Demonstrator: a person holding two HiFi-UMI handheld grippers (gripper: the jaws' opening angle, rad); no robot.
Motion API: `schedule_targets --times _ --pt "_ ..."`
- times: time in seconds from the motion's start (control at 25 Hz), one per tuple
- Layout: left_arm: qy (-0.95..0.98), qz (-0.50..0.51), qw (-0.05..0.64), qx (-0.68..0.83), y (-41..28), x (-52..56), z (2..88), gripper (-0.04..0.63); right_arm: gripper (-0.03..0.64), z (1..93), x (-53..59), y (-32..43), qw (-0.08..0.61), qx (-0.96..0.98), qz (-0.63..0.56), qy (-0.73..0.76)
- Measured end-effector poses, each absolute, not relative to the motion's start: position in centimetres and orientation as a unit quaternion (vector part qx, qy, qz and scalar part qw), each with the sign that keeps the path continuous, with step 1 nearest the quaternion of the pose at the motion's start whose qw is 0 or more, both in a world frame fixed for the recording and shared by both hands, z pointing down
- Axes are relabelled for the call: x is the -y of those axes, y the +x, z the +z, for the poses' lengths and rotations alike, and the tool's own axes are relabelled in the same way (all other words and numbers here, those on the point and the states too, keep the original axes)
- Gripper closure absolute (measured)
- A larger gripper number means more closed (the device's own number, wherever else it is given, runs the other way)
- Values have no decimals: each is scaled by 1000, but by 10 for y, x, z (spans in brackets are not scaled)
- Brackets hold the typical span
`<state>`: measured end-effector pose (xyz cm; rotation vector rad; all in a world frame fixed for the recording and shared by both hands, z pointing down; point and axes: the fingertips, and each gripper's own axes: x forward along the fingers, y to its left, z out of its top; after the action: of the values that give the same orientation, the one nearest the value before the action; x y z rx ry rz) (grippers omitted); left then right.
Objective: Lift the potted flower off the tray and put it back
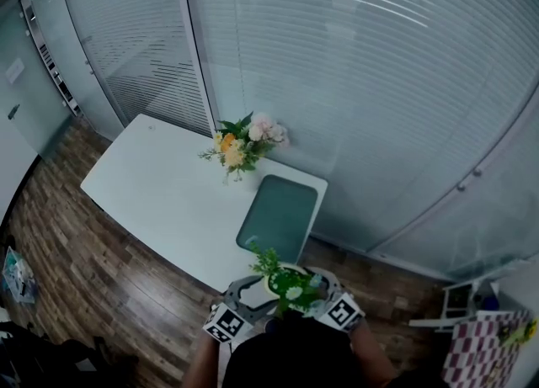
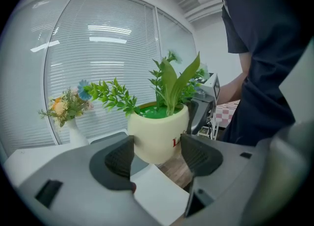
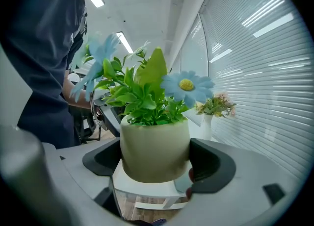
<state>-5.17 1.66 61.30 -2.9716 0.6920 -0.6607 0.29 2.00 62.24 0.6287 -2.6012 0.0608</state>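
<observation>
The potted flower (image 1: pixel 286 281), a cream pot with green leaves and a blue daisy, hangs in the air by the table's near edge, close to the person's body. Both grippers hold it from opposite sides: my left gripper (image 1: pixel 248 292) and my right gripper (image 1: pixel 324 287). In the left gripper view the pot (image 2: pixel 157 134) sits pressed between the dark pads of the left gripper (image 2: pixel 158 154). The right gripper (image 3: pixel 156 163) squeezes the pot (image 3: pixel 154 146) the same way. The green tray (image 1: pixel 278 214) lies bare on the white table (image 1: pixel 160 184), just beyond the pot.
A white vase of mixed flowers (image 1: pixel 240 146) stands on the table behind the tray, also visible as the bouquet (image 2: pixel 66 107) and the vase (image 3: pixel 216 107). Glass walls with blinds run behind the table. Wood floor surrounds it. A checkered cloth (image 1: pixel 480 344) lies at the right.
</observation>
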Motion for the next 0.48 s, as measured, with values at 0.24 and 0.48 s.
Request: schedule_targets --times 0.24,0.48 --pt "-950 -217 10 -223 -48 9 615 304 209 628 5 9 243 942 27 228" --pt "-949 -218 1 -227 -46 28 623 304 209 634 26 10 250 941 27 225"
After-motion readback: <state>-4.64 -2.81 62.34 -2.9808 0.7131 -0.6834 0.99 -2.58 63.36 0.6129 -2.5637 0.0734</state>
